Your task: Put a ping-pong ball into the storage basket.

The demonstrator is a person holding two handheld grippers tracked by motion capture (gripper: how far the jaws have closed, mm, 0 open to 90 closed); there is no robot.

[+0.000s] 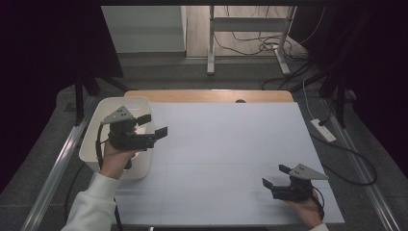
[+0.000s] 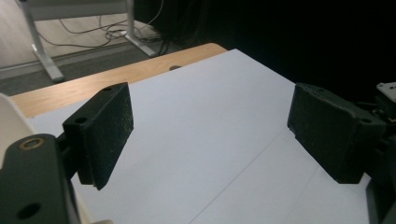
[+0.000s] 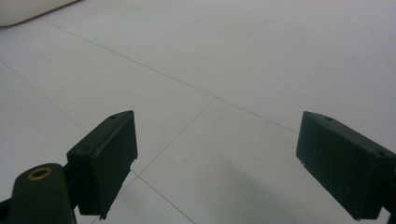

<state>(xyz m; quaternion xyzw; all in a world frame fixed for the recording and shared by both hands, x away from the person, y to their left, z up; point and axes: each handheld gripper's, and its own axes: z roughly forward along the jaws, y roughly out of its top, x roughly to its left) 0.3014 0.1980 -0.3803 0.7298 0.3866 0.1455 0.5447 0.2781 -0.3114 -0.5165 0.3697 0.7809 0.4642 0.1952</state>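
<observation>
My left gripper (image 1: 153, 125) hangs over the near right corner of a white bin (image 1: 107, 107) at the table's left edge, jaws pointing right across the table. In the left gripper view its jaws stand wide apart (image 2: 210, 135) with only white table between them. My right gripper (image 1: 275, 176) rests low at the table's near right, held in a hand, pointing left. The right gripper view has both pads wide apart (image 3: 217, 163) over bare white surface, nothing held.
The white table top (image 1: 226, 144) has a wooden strip (image 1: 211, 96) along its far edge. A white bin corner (image 3: 28, 9) lies far off. Beyond the table stand a metal desk frame (image 1: 250, 38) and floor cables (image 1: 269, 45); a power strip (image 1: 323, 130) lies at right.
</observation>
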